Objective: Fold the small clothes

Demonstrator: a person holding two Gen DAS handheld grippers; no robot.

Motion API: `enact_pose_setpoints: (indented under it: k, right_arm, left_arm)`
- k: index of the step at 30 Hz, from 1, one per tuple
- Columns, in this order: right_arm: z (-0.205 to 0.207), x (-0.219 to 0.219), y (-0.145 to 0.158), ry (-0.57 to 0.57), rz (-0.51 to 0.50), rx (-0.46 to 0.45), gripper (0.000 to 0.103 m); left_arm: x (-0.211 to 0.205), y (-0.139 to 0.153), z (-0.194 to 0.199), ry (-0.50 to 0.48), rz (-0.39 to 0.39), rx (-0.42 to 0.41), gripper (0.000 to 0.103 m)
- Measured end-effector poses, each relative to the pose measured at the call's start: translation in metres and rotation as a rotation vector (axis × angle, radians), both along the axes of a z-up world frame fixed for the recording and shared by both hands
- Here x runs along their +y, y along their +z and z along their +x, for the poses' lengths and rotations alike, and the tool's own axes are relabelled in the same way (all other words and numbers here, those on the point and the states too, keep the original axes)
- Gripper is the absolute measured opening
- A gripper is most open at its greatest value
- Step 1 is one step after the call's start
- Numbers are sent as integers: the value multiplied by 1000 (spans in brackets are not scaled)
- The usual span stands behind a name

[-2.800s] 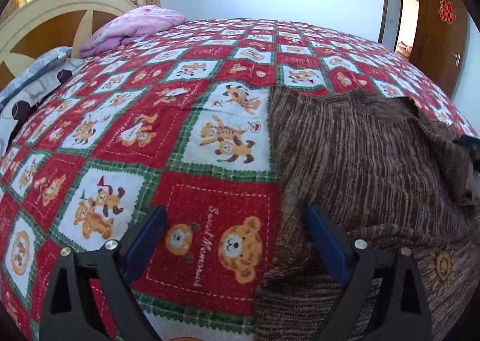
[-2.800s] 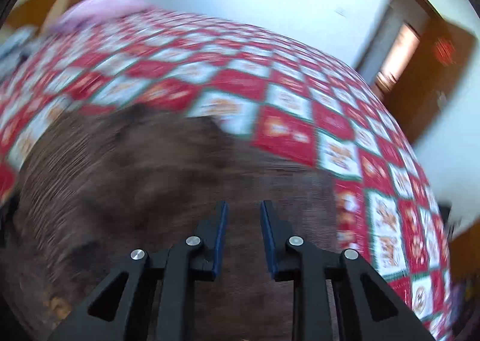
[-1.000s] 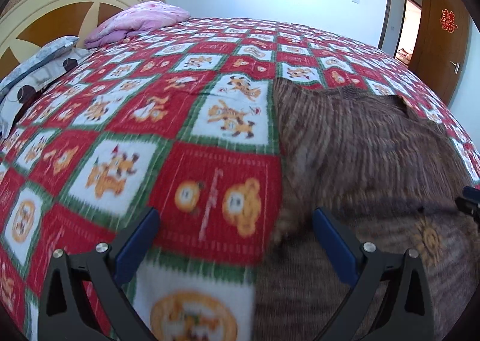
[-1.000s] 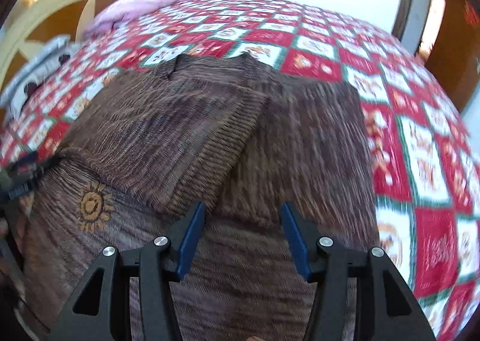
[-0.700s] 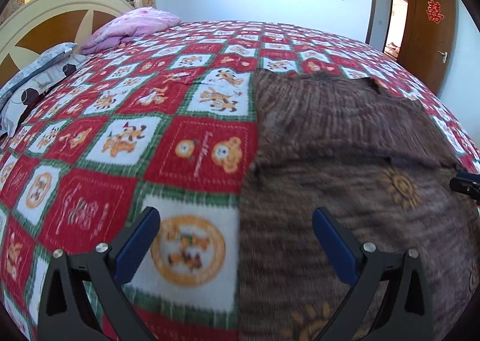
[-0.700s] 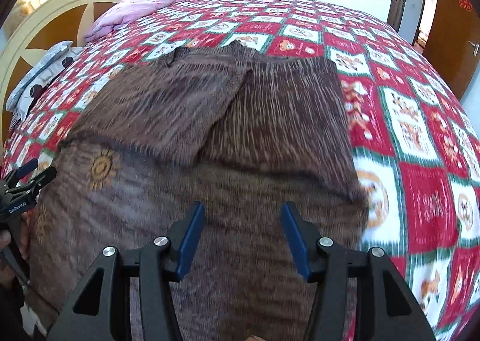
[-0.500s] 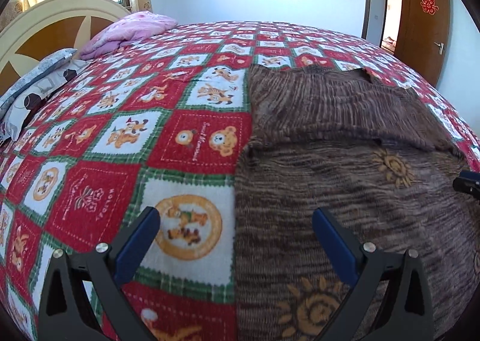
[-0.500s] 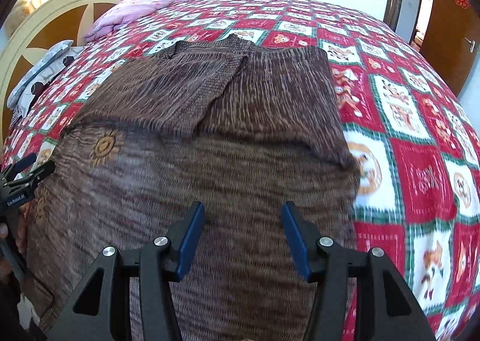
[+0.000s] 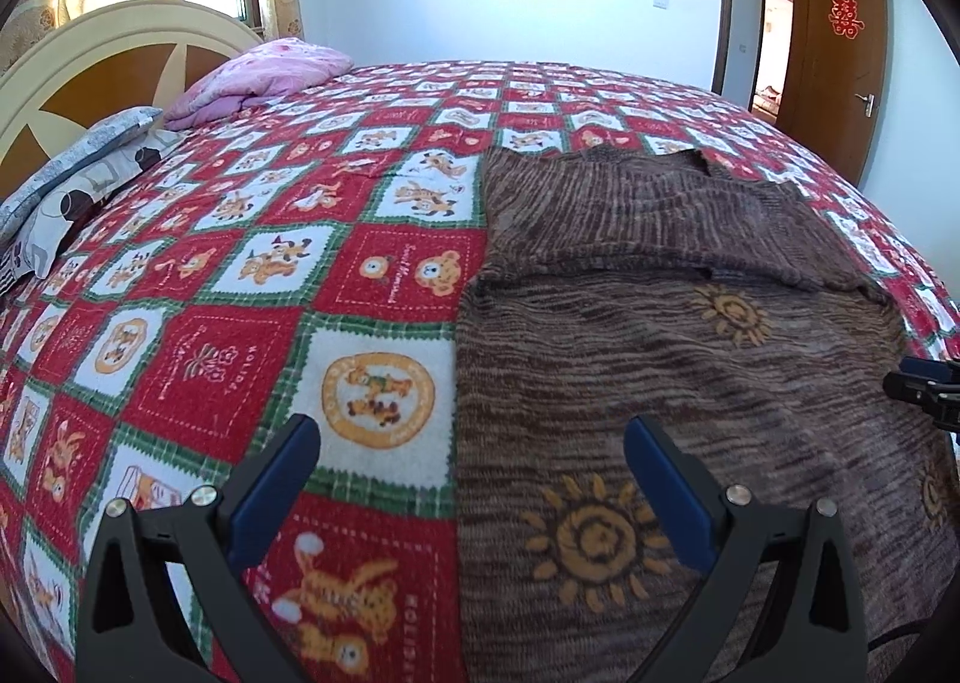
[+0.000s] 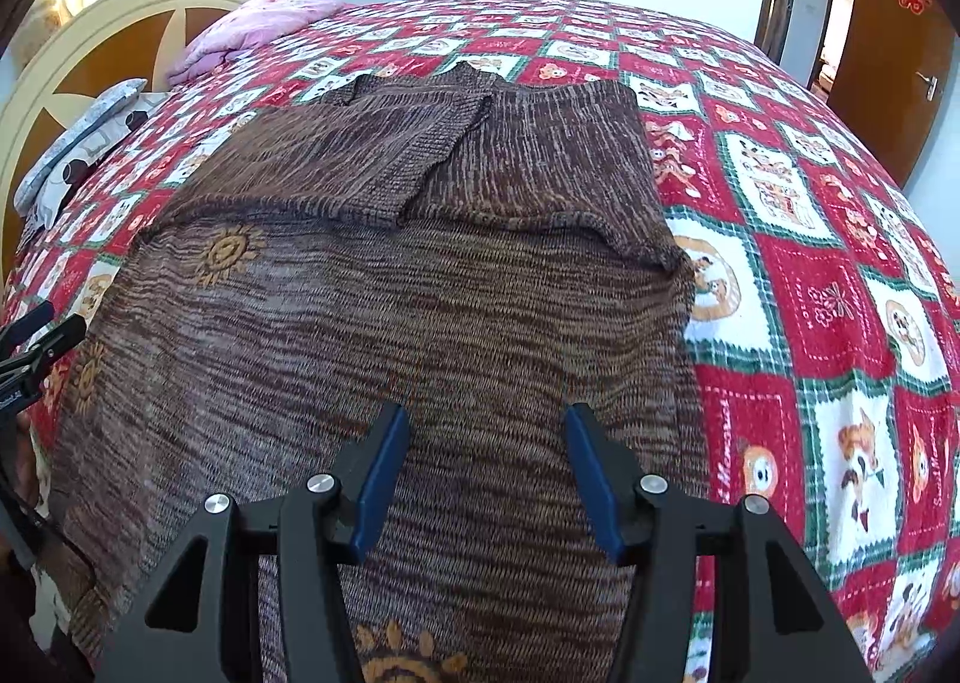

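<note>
Sweater [image 10: 420, 323] is lying flat on the bed, spread out on the red, white and green teddy-bear quilt [image 9: 240, 293], a brown striped knit with little orange suns on it. Its far end is already folded over itself, so you get a doubled-up band of knit with a ribbed edge [image 10: 432, 155] lying across the top, and the lower body stretches toward both cameras. The left tool [image 9: 474, 479] hangs over the sweater's left edge with its blue pads wide apart, one finger [image 9: 276, 479] above bare quilt, the other [image 9: 666, 497] above the knit, gripping nothing. The right tool [image 10: 486, 479] is over the middle of the sweater's lower part, fingers apart too, not pinching any fabric. Whether either one actually touches the cloth, I can't tell from these angles. The right tool's tip also peeks into the left view at the far right edge, just over the sweater's side. Up at the head of the bed there's a pink pillow [image 9: 264, 77] and a grey patterned one [image 9: 78, 167] against the cream and brown headboard [image 9: 108, 65], and a wooden door [image 9: 840, 53] with a red decoration stands on the right.
</note>
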State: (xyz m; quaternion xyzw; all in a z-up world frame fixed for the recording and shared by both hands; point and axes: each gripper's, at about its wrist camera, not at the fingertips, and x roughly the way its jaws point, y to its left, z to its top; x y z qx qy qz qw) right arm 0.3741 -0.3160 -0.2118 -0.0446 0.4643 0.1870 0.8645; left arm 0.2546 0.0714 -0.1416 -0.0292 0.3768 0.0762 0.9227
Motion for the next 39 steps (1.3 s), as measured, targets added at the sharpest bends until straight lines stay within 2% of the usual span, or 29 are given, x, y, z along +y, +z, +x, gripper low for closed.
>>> enact_pose_setpoints:
  k: [7, 27, 39]
  right_arm:
    - [-15, -2, 1, 6, 0, 3, 56]
    - [-73, -4, 5, 42, 5, 6, 56]
    - [-113, -13, 16, 44, 18, -5, 56]
  left_arm:
    - [-10, 11, -22, -32, 6, -36, 103]
    - [-20, 25, -79, -96, 49, -70, 103]
    - [-25, 16, -109, -135, 20, -29, 103]
